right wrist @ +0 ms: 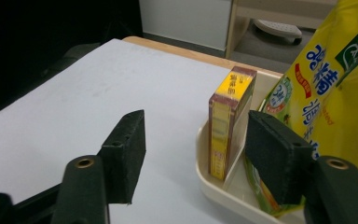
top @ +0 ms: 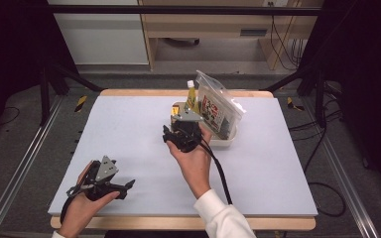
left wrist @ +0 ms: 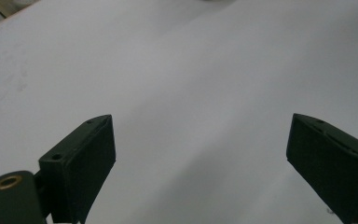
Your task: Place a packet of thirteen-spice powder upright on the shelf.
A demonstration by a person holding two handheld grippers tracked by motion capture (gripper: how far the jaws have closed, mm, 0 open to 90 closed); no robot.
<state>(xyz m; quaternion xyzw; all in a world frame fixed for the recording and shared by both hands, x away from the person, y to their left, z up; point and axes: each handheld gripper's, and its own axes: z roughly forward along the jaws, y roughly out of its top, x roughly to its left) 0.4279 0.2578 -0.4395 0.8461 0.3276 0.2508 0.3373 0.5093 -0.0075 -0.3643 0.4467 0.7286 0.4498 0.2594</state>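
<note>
At the cream tray's (right wrist: 205, 184) near corner, the yellow box (right wrist: 228, 126) stands upright inside; your right gripper (right wrist: 196, 154) gapes empty around it. Draw back level without tipping it. Left gripper (left wrist: 200, 163) rests open, empty.

The yellow bag (right wrist: 335, 93) is cut off at the right edge.

A tray (top: 226, 142) is set toward the far middle of the table (top: 129, 129). In it a box (right wrist: 228, 121) is stood on end at the left, with a pouch (top: 218, 106) leaned to its right and a bottle (top: 191, 95) placed behind.
</note>
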